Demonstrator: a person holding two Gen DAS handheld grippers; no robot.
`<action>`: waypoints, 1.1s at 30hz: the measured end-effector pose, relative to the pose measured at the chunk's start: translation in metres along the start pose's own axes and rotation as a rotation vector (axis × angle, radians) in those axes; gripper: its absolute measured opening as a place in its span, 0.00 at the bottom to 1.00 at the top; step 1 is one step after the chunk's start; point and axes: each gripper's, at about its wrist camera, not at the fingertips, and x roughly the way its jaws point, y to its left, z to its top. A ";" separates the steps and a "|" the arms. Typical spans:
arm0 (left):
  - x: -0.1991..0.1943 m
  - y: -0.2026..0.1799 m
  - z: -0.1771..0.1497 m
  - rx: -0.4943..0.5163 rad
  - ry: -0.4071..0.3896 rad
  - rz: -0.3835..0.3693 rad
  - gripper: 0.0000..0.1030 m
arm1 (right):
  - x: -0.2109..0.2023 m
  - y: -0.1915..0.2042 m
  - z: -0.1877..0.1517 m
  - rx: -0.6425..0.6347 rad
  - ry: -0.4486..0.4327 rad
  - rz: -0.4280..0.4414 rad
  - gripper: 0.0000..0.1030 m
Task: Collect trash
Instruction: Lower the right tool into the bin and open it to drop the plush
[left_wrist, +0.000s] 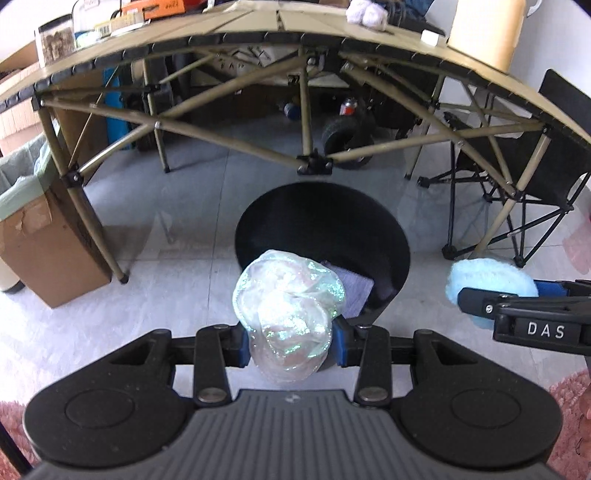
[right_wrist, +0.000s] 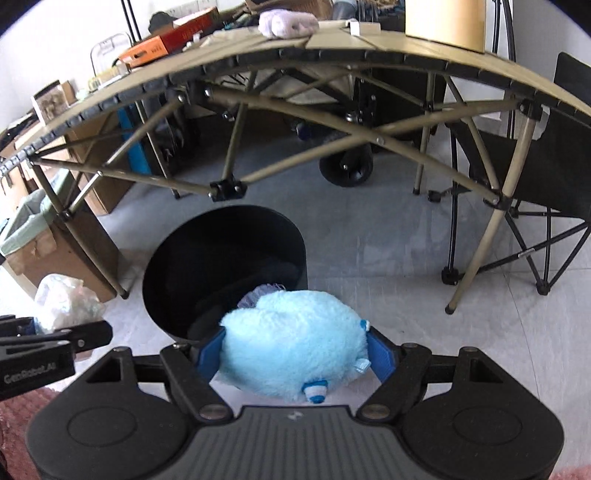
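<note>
Our left gripper (left_wrist: 291, 341) pinches crinkled plastic (left_wrist: 290, 314), our right gripper (right_wrist: 295, 354) a blue plush (right_wrist: 293, 350); the black bin (left_wrist: 321, 229) gapes beyond, bare floor (left_wrist: 184, 206) around it.

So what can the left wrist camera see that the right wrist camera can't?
Only the left wrist view shows the left tool shut on the shiny crumpled plastic wrap, and a red can on the floor under the table.

Only the right wrist view shows the right tool gripping the fluffy blue plush toy up close, with its striped bit, plus a crumpled clear plastic bag on the floor.

Both show the black bin, the folding table, the black folding chair and the lined cardboard box.
</note>
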 end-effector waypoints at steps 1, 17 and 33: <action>0.002 0.001 -0.001 -0.006 0.011 0.002 0.39 | 0.002 0.000 0.000 0.002 0.004 -0.004 0.75; 0.016 0.026 0.004 -0.103 0.110 0.041 0.39 | 0.020 0.011 0.005 -0.013 0.051 -0.006 0.75; 0.026 0.051 0.009 -0.175 0.148 0.093 0.39 | 0.046 0.048 0.029 -0.055 0.056 0.008 0.75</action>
